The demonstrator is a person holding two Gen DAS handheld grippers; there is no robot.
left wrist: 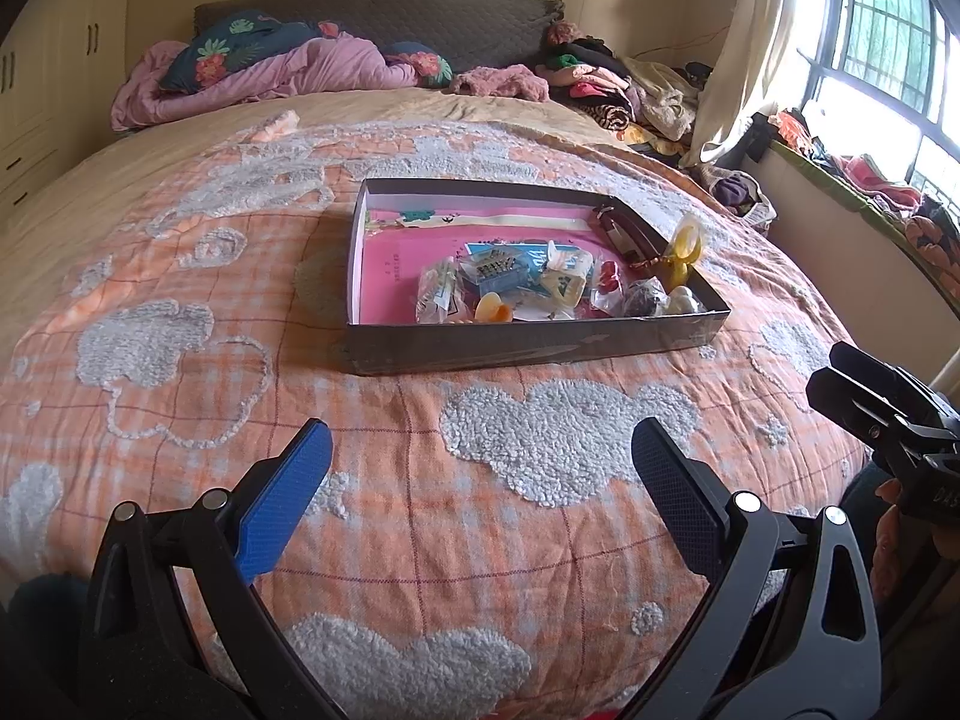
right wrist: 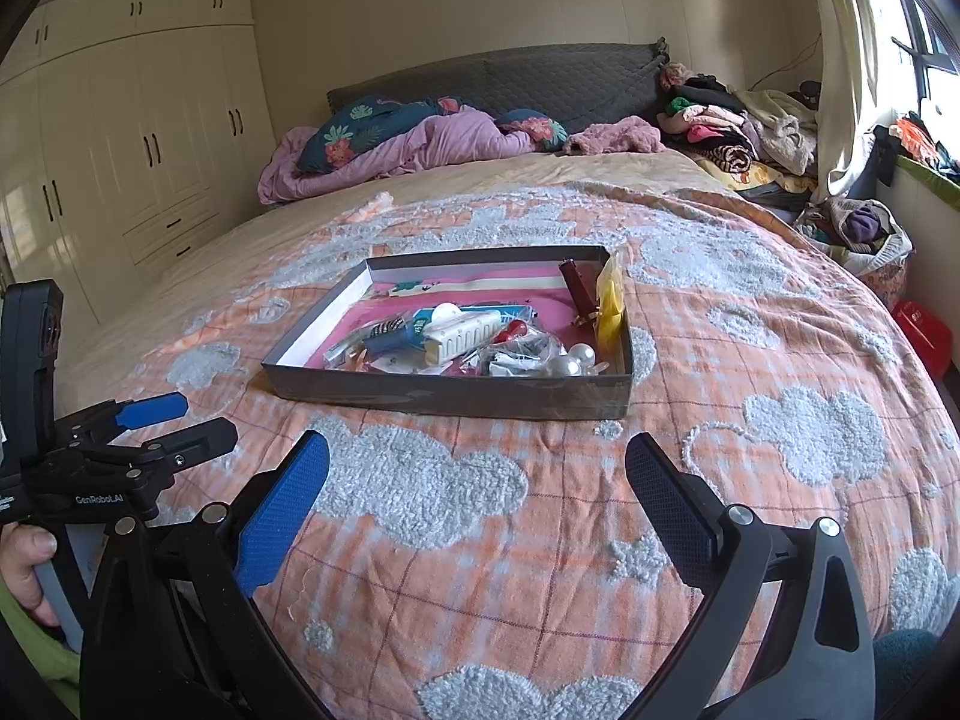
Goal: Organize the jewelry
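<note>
Fingers (left wrist: 282, 510) of both grippers spread wide and empty above the bed (left wrist: 180, 276), short of the jewelry box (left wrist: 528, 348). Its long side faces them; neither hand looks clearly nearer.

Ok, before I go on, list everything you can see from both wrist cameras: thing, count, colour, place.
box: one, dark grey, pink-lined, mid-bed
small packets and jewelry: a jumbled pile, count unclear, near side of box
pearl beads: at least two, white, box's near right corner
yellow item: one, against box's right wall
dark red case: one, far right of box
blanket: one, orange check with grey clouds, covering bed
quilt: one, pink, by headboard
clothes pile: mixed colours, bed's far right
wardrobe: cream, left wall
left hand-held gripper: open, empty, short of box
right hand-held gripper: open, empty, short of box
</note>
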